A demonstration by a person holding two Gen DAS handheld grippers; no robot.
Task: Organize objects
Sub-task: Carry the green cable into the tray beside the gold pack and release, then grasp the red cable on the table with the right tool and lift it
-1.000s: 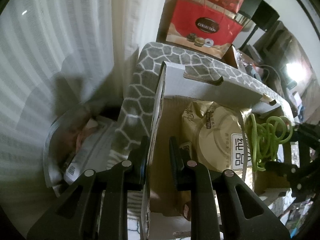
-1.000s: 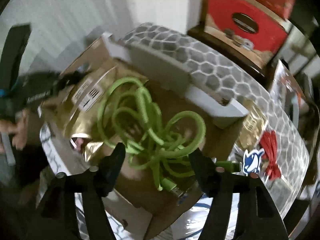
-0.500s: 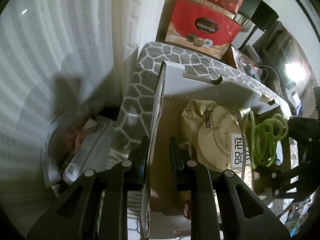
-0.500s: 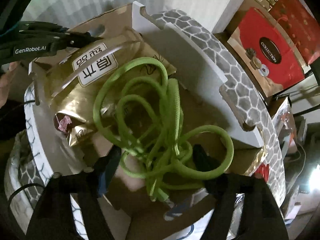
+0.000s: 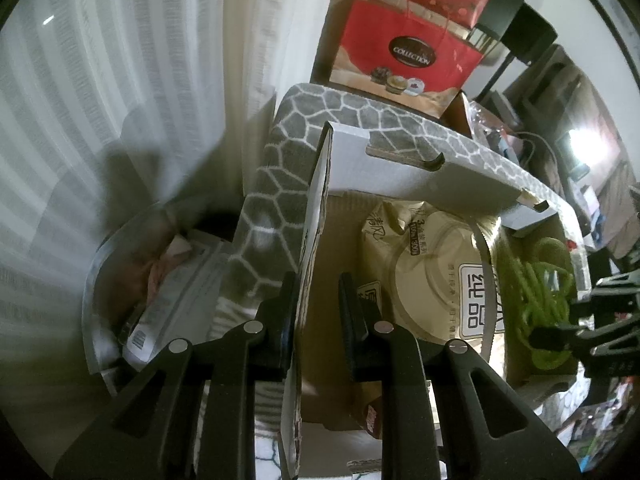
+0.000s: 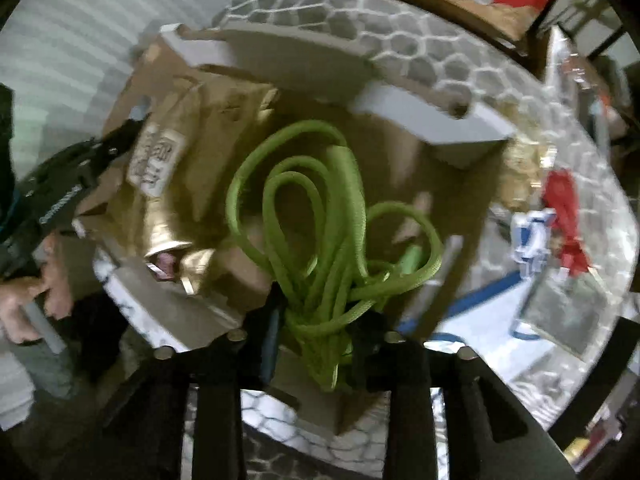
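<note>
An open cardboard box (image 5: pixel 384 168) stands on a grey honeycomb-patterned surface (image 5: pixel 272 184). My left gripper (image 5: pixel 318 300) is shut on the box's left wall (image 5: pixel 312 240). Inside lie a gold tissue pack (image 5: pixel 432 264) and a tangled green cord (image 5: pixel 536 300). In the right wrist view my right gripper (image 6: pixel 320 332) is shut on the green cord (image 6: pixel 316 216), holding its bunched end over the box's near edge; the gold pack (image 6: pixel 180 184) lies to its left. The right gripper also shows at the right edge of the left wrist view (image 5: pixel 592 332).
A red gift bag (image 5: pixel 404 60) stands behind the surface. A clear bin with papers (image 5: pixel 160 280) sits lower left beside a white curtain (image 5: pixel 100 100). A red item (image 6: pixel 568 216) and a blue-white figure (image 6: pixel 532 236) lie right of the box.
My right gripper went from open around the green cord to shut on its bunched end, and pulled back toward the box's near edge. My left gripper kept its hold on the box wall.
</note>
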